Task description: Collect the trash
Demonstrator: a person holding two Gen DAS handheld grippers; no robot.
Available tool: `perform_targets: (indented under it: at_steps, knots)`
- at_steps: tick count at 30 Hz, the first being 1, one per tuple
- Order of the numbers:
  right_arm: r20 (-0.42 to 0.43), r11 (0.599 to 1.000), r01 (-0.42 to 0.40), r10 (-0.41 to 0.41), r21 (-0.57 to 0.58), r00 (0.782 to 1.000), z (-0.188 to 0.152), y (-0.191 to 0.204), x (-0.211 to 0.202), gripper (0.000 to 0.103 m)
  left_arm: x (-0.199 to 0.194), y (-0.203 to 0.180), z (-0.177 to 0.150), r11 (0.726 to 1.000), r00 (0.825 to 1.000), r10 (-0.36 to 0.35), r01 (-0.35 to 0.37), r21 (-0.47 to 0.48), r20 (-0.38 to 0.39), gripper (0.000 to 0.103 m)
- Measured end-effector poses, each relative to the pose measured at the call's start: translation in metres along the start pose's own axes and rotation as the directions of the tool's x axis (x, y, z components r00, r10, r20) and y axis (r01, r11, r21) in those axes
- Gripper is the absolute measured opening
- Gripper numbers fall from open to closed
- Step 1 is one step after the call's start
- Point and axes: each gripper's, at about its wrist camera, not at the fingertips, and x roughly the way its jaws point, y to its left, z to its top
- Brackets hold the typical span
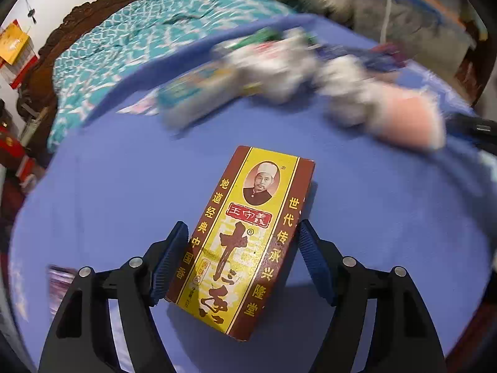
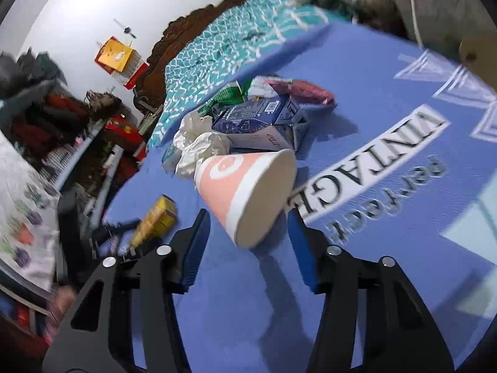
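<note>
My left gripper (image 1: 243, 231) is shut on a brown and yellow spice box (image 1: 248, 233), which it holds above the blue cloth (image 1: 108, 202). The box also shows blurred in the right wrist view (image 2: 157, 219). My right gripper (image 2: 248, 220) is open, its blue pads on either side of the base of a pink paper cup (image 2: 245, 192) lying on its side. The pads stand apart from the cup. Behind the cup lie crumpled white tissues (image 2: 195, 143), a dark blue carton (image 2: 257, 115), a green wrapper (image 2: 230, 94) and a pink wrapper (image 2: 304, 91).
The blue cloth (image 2: 388, 77) carries the printed word VINTAGE and covers a bed with a teal patterned quilt (image 2: 217, 49) and a carved wooden headboard (image 2: 186, 28). Cluttered shelves (image 2: 46, 124) stand at the left. The trash pile is blurred in the left wrist view (image 1: 279, 71).
</note>
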Motion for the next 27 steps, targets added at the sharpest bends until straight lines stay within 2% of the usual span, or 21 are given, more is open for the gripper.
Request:
perform_targets:
  at_steps: [1,3,6,9,13,16,18,20,22,23,24,25,27]
  knots:
    - [-0.015,0.999,-0.034,0.035,0.026,0.999,0.003,-0.002,0.006,0.041,-0.003,-0.016,0.000,1.000,1.000,-0.011,0.011,-0.004,0.016,0.068]
    - [-0.044,0.993,-0.099,0.102,0.060,0.994,0.007,-0.005,0.020,0.021,-0.005,-0.045,-0.001,1.000,0.999,0.007,-0.007,-0.004,0.040,0.068]
    - [-0.029,0.991,-0.119,0.121,0.060,0.992,0.001,-0.005,0.018,0.013,-0.010,-0.072,-0.005,1.000,0.998,0.026,-0.025,-0.011,0.056,0.068]
    - [0.053,0.997,-0.078,0.077,0.028,0.996,-0.007,-0.011,-0.011,0.010,-0.016,-0.086,-0.007,0.999,0.997,-0.025,0.028,-0.041,0.068,0.067]
    - [0.138,0.999,-0.001,-0.006,0.052,0.990,-0.020,-0.033,-0.052,0.010,-0.021,-0.109,-0.007,0.997,0.996,-0.064,0.066,-0.027,0.069,0.065]
    - [0.157,0.997,0.042,-0.053,0.069,0.986,-0.030,-0.048,-0.071,0.010,-0.020,-0.122,-0.002,0.992,0.989,-0.127,0.128,-0.012,0.069,0.065]
    - [0.158,0.994,0.041,-0.056,0.098,0.986,-0.036,-0.055,-0.079,0.013,-0.013,-0.128,0.002,0.985,0.984,-0.173,0.174,-0.016,0.042,0.064]
    - [0.155,0.991,0.023,-0.043,0.133,0.987,-0.042,-0.061,-0.085,0.014,-0.008,-0.132,0.004,0.986,0.986,-0.166,0.166,-0.025,0.030,0.065]
    - [0.147,0.987,0.007,-0.031,0.162,0.989,-0.047,-0.065,-0.085,0.033,-0.003,-0.133,0.004,0.986,0.986,-0.164,0.165,-0.033,0.017,0.066]
    - [0.150,0.985,-0.003,-0.023,0.173,0.988,-0.051,-0.069,-0.086,0.073,-0.004,-0.131,0.004,0.986,0.987,-0.161,0.162,-0.041,0.023,0.068]
    - [0.162,0.983,-0.013,-0.017,0.184,0.987,-0.053,-0.069,-0.087,0.082,-0.005,-0.130,0.006,0.988,0.988,-0.149,0.151,-0.046,0.029,0.069]
    - [0.198,0.985,-0.023,-0.012,0.174,0.980,-0.054,-0.067,-0.092,0.085,-0.007,-0.128,0.004,0.989,0.990,-0.138,0.140,-0.047,0.037,0.070]
    - [0.203,0.990,0.011,-0.040,0.140,0.978,-0.054,-0.057,-0.093,0.085,-0.013,-0.123,0.003,0.990,0.990,-0.125,0.128,-0.051,0.061,0.072]
